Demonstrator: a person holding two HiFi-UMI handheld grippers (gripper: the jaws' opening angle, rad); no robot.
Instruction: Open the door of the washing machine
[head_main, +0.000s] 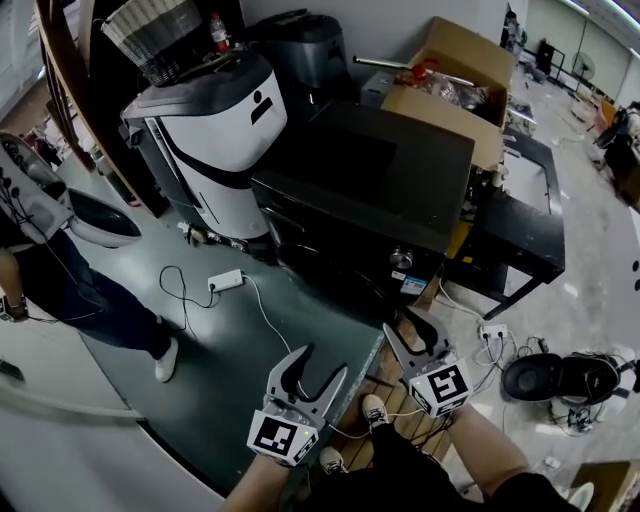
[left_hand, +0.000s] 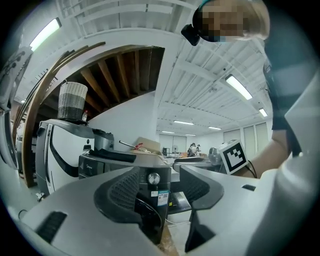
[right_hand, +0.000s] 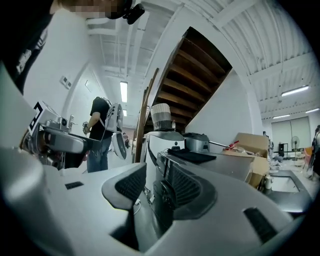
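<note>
The black washing machine (head_main: 370, 185) stands on the floor ahead of me, with its front face and a silver knob (head_main: 400, 258) turned toward me. Both grippers are held low in front of it, apart from it. My left gripper (head_main: 305, 372) is open and empty; in the left gripper view the machine's front corner (left_hand: 150, 197) and knob (left_hand: 153, 178) show between the jaws of the left gripper (left_hand: 157, 192). My right gripper (head_main: 420, 335) is also open and empty. The right gripper (right_hand: 157, 187) frames the machine's dark round door (right_hand: 165, 195), which looks closed.
A white appliance (head_main: 215, 140) with a woven basket (head_main: 155, 35) on top stands left of the machine. An open cardboard box (head_main: 450, 80) sits behind it and a low black table (head_main: 525, 235) to its right. A power strip (head_main: 225, 281) and cables lie on the floor. A person (head_main: 60, 270) stands at left.
</note>
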